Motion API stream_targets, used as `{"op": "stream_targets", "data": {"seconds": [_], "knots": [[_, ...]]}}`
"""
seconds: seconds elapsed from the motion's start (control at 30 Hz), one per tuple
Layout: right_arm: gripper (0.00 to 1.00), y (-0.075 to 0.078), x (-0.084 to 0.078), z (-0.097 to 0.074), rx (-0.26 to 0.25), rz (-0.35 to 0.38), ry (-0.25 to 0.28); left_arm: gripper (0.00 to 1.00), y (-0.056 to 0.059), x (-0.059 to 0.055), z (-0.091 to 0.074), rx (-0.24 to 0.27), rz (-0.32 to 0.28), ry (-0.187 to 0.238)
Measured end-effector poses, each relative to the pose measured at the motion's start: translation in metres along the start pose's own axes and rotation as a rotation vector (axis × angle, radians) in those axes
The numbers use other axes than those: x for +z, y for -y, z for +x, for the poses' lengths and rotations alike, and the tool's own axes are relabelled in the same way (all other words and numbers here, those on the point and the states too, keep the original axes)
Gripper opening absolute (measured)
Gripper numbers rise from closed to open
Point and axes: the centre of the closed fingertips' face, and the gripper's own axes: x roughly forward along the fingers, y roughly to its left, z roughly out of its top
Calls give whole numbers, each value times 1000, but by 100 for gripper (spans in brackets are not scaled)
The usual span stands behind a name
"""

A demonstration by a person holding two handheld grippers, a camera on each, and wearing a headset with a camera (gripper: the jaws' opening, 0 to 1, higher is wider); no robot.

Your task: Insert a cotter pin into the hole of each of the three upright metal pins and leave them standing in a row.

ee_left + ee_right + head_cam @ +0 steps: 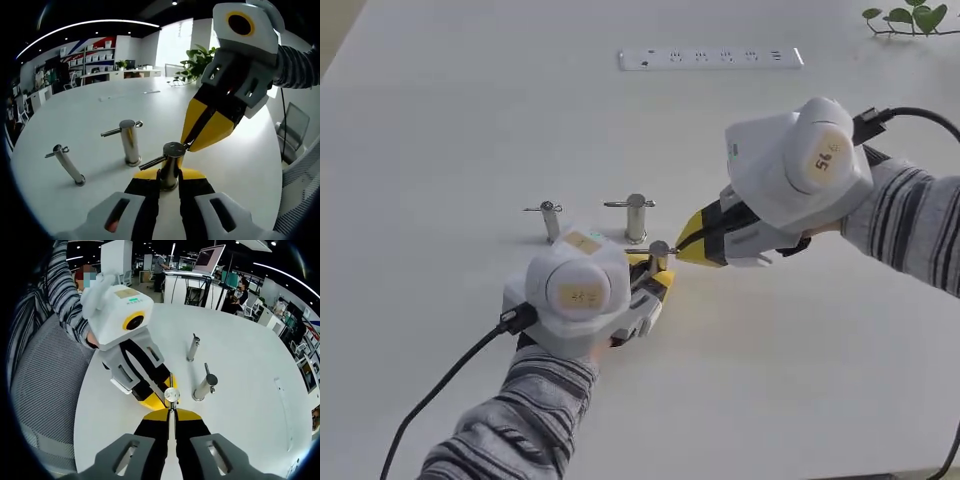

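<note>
Clamping the metal pin [659,248], left claw [169,175] half hides it; right claw [171,413] pinches cotter pin [150,162].

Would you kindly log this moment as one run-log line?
left gripper: shut on third pin, upright | right gripper: shut on cotter pin, through its hole | middle pin, left pin: cottered, standing

Bright even light, soft shadows, fisheye edges
</note>
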Motion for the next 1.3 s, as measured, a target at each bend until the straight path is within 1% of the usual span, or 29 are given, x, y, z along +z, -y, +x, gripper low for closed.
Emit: {"op": "stream_targets", "data": {"seconds": [0.23, 0.33, 0.37, 0.43, 0.47, 0.6, 0.7, 0.77, 0.8, 0.9, 1.03, 1.17, 1.3], "knots": [[0, 2, -1, 2, -2, 11, 3, 11, 0, 0, 1, 0, -1, 0], [0, 1, -1, 4, 0, 17, 10, 11, -1, -1, 1, -4, -25, -7], [0, 1, -2, 6, 4, 17, 10, 11, 0, -1, 0, -7, -22, -8], [4, 0, -5, 7, 3, 26, -5, 12, -1, -2, -1, -3, -7, -17], [5, 0, -4, 7, 1, 24, -2, 13, -2, -3, -1, -1, 0, -20], [8, 0, 1, 8, 7, 53, 32, 19, -8, -8, -7, 8, -21, -33], [11, 3, 7, 10, -6, 73, 51, 21, -9, -9, -14, 8, -5, -41], [12, 2, 11, 13, 2, 90, 65, 21, -10, -11, -17, 4, -13, -54], [13, 0, 13, 15, 8, 96, 69, 21, -11, -11, -19, 6, -6, -56], [13, -1, 14, 21, 14, 99, 73, 24, -13, -10, -26, 6, 1, -54], [12, -2, 15, 27, 8, 102, 70, 27, -15, -8, -34, 6, 3, -48], [9, 1, 14, 29, -6, 117, 71, 33, -16, -4, -43, 2, 2, -37], [9, 3, 13, 31, -9, 138, 74, 35, -17, -1, -50, 2, 7, -28]]}}
